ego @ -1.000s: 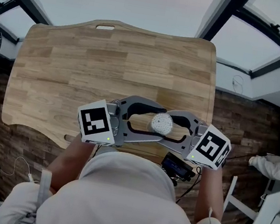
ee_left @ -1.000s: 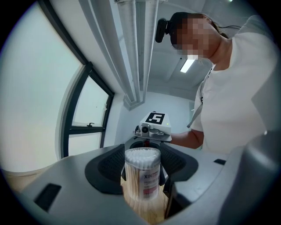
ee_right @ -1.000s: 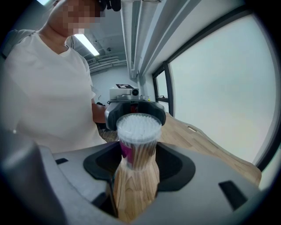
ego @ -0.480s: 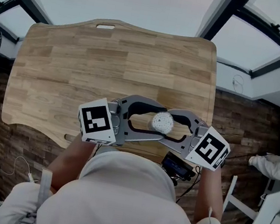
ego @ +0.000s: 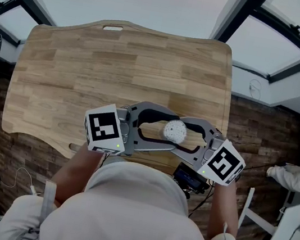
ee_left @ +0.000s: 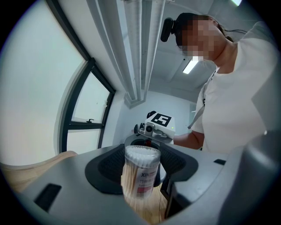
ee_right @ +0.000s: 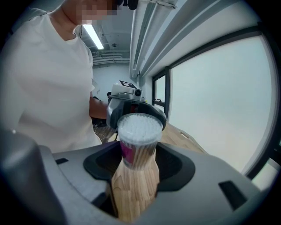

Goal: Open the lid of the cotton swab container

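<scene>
Close to the near edge of the pale wooden desk (ego: 62,67), right of centre, the clear cylindrical cotton swab container (ego: 173,131) stood upright, its lid (ee_right: 140,124) topmost, with the left claw (ego: 165,131) and right claw (ego: 184,135) clamped on its opposite sides, equally near.

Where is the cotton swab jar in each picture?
Head view: jar between both tongs, near the table's front edge.
Left gripper view: jar low centre, between its tongs.
Right gripper view: jar low centre, between its tongs.
Shared landmark: the wooden table under the jar.
</scene>
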`<state>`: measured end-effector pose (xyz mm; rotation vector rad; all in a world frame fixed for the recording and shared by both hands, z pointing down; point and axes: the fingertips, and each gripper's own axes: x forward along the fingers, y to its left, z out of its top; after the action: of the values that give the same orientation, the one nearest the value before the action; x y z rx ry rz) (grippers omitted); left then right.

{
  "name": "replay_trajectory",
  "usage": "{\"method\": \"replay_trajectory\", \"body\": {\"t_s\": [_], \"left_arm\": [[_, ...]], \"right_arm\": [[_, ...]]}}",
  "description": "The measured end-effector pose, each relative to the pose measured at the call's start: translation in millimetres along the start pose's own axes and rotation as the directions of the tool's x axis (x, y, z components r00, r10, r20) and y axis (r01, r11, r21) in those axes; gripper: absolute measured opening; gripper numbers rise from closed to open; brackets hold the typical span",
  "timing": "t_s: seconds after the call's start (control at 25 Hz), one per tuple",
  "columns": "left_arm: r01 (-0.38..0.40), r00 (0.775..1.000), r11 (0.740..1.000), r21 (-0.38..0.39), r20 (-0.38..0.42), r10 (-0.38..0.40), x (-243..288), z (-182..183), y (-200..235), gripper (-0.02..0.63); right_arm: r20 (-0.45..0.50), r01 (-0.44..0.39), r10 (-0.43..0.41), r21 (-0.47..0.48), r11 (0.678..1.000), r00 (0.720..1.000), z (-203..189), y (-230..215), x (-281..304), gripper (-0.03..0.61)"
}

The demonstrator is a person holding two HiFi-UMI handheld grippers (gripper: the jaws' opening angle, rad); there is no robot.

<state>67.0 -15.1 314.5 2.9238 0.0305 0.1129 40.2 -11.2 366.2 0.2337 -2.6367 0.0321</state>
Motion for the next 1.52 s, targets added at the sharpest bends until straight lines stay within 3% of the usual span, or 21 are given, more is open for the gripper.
{"method": "replay_trajectory", "body": {"t_s": [1.52], "left_arm": [[-0.014,1.000,0.995,-0.094,-0.022,0.012,3.0,-11.6,9.8,0.259]], "right_arm": [[-0.050,0.074,-0.078,-0.090,0.993,0.996,-10.7,-6.4,1.8,0.253]]}}
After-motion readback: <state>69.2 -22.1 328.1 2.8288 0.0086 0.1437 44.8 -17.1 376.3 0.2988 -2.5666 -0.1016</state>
